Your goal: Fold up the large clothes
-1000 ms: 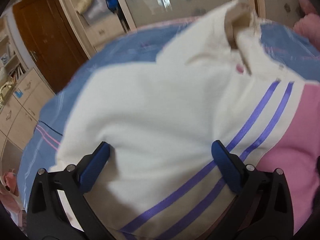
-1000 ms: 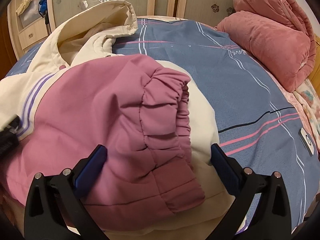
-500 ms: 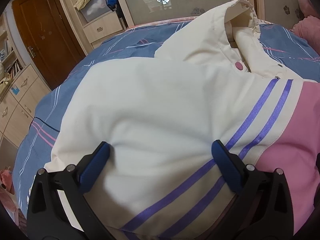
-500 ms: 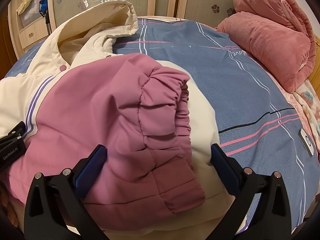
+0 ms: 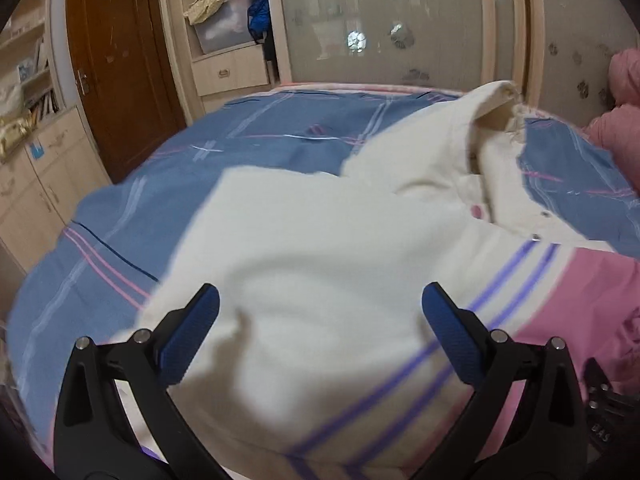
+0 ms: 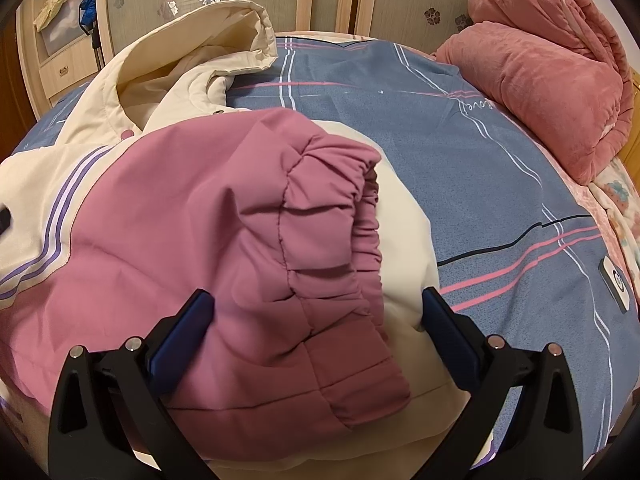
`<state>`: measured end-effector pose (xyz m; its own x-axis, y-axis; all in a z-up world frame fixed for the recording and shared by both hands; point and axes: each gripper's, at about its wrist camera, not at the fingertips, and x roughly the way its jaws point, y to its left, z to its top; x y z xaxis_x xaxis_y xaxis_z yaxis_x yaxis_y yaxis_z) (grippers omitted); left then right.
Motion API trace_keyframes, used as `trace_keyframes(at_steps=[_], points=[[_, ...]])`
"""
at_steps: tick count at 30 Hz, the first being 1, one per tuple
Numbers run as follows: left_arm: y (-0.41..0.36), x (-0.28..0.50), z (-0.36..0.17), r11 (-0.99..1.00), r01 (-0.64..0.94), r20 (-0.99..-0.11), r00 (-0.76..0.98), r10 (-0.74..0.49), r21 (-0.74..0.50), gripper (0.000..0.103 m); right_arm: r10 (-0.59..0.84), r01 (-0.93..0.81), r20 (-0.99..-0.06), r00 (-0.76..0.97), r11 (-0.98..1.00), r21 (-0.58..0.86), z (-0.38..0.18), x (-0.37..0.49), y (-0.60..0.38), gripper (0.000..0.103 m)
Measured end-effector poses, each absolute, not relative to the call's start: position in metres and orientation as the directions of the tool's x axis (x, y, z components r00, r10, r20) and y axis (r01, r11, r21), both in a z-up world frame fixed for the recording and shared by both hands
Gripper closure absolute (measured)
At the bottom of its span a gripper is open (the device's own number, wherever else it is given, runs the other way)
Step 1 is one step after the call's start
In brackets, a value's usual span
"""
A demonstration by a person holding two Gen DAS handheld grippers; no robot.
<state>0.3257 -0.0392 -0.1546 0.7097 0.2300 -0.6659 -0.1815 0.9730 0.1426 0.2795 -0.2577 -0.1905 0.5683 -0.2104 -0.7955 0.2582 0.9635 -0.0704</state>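
Jacket, cream and pink with purple stripes, lies partly folded on the bed; hood points toward the far wall, pink sleeve with gathered cuff is laid across the body. Left tongs spread wide over the cream part, nothing between the fingers; that view is blurred. Right tongs likewise released, straddling the pink sleeve without pinching it. Bed cover is blue with pink, white and dark lines. Rolled pink blanket sits at the bed's far right corner. Small grey device lies on the cover near the right edge. Behind the bed: frosted sliding panels with flower pattern, light wood frames. Brown wooden door to the left, pale cabinets beside it, shelf nook with clothes and a storage box.
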Motion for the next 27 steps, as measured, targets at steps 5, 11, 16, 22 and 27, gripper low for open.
trace_keyframes(at_steps=[5, 11, 16, 22, 27], points=[[-0.001, 0.34, -0.173, 0.96, -0.272, -0.75, 0.62, 0.23, 0.07, 0.002, -0.211, 0.258, -0.795, 0.569, 0.964, -0.071, -0.191, 0.28, -0.257, 0.001], [-0.001, 0.341, -0.19, 0.96, -0.267, -0.755, 0.613, 0.233, 0.08, 0.002, -0.21, 0.256, -0.794, 0.57, 0.964, -0.071, -0.191, 0.279, -0.258, 0.001], [-0.007, 0.327, -0.175, 0.958, -0.281, -0.71, 0.663, 0.237, 0.057, 0.002, -0.209, 0.256, -0.793, 0.572, 0.964, -0.07, -0.191, 0.279, -0.258, 0.001], [-0.059, 0.321, -0.178, 0.978, -0.079, -0.699, 0.689, 0.193, 0.193, 0.002, -0.213, 0.257, -0.791, 0.573, 0.964, -0.073, -0.191, 0.278, -0.259, 0.001], [-0.064, 0.331, -0.197, 0.979, -0.035, -0.746, 0.643, 0.175, 0.199, 0.002, -0.219, 0.258, -0.791, 0.572, 0.963, -0.08, -0.191, 0.278, -0.258, 0.001]])
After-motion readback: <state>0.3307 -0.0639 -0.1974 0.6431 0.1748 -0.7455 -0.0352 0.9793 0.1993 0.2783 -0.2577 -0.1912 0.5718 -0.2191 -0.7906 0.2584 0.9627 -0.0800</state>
